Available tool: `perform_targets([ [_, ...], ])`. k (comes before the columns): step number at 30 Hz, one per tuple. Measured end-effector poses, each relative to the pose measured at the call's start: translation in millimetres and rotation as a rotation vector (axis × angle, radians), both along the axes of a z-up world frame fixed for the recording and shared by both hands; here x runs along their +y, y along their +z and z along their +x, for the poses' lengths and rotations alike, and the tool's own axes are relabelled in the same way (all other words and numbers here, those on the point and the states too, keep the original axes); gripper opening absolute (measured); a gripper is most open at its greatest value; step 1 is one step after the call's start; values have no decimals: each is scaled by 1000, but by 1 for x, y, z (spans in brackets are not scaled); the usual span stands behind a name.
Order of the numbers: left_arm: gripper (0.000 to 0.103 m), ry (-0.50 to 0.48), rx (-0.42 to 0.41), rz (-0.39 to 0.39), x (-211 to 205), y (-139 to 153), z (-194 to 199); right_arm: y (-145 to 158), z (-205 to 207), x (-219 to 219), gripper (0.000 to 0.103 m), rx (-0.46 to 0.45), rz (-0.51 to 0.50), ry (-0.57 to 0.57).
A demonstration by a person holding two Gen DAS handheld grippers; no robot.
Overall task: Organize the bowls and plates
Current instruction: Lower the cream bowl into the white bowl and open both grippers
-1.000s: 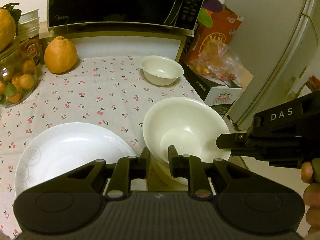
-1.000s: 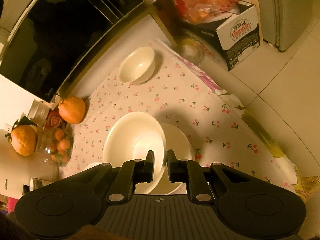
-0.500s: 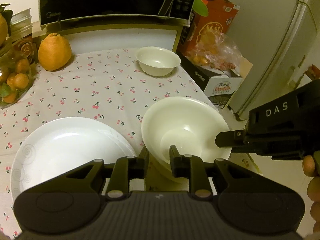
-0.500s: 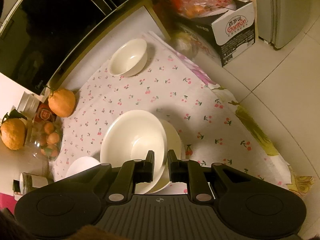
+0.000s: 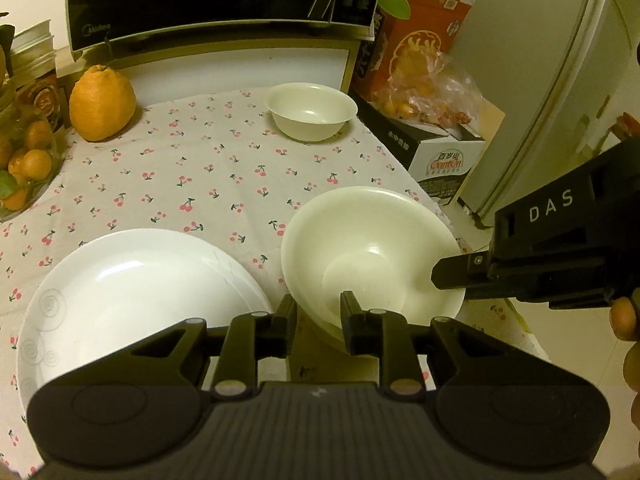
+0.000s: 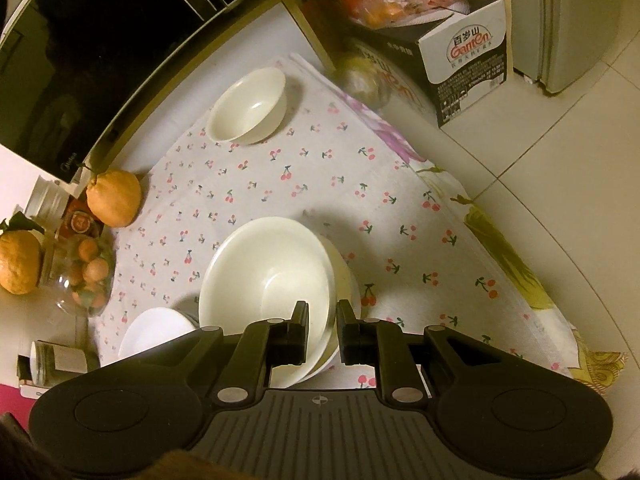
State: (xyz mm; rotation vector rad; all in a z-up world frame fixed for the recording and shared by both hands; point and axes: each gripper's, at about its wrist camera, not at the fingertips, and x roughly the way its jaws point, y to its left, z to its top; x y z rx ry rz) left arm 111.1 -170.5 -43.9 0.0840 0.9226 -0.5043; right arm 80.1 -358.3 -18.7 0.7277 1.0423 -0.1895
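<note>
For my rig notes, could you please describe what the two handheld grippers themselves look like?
Both are matte black plastic. The left gripper and the right gripper each have a ribbed centre body, two rounded side lobes, silver pivot pins and two squared fingers. The right one's side bears white letters "DAS". No cables or sleeves show.

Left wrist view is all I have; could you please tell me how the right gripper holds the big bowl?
Observer: The right gripper is closed on the big bowl's rim, with one finger inside and the other outside.
Operator: Thank you. Is there anything beneath the bowl?
Observer: Yes, another pale dish lies under it, and its edge shows past the bowl's rim.
</note>
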Motion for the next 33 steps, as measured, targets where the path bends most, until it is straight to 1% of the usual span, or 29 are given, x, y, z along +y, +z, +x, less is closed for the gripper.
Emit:
perform_targets([
  [6, 22, -7, 5, 7, -2, -2, 1, 0, 1, -1, 17, 4, -21, 3],
  [19, 22, -2, 6, -1, -1, -3, 2, 0, 0, -6, 17, 7, -15, -9],
  [23, 25, -5, 6, -13, 0, -2, 1, 1, 0, -8, 17, 3, -7, -11],
  [26, 30, -9, 5, -20, 0, -1, 0, 1, 0, -9, 18, 3, 3, -13],
  [28, 36, -13, 5, -27, 0, 1, 0, 1, 0, -10, 19, 2, 8, -12],
  [29, 38, -16, 5, -32, 0, 2, -1, 2, 0, -10, 25, -1, 11, -13],
  [30, 43, -18, 5, -37, 0, 3, -1, 3, -1, -10, 28, -5, 15, -15],
  [31, 45, -21, 5, -44, 0, 4, -1, 3, -1, -11, 30, -11, 20, -18],
  [32, 49, -22, 5, -50, 0, 6, -1, 4, -1, -12, 33, -18, 28, -18],
  [33, 56, -22, 3, -56, 0, 8, -1, 5, -2, -12, 37, -26, 38, -19],
])
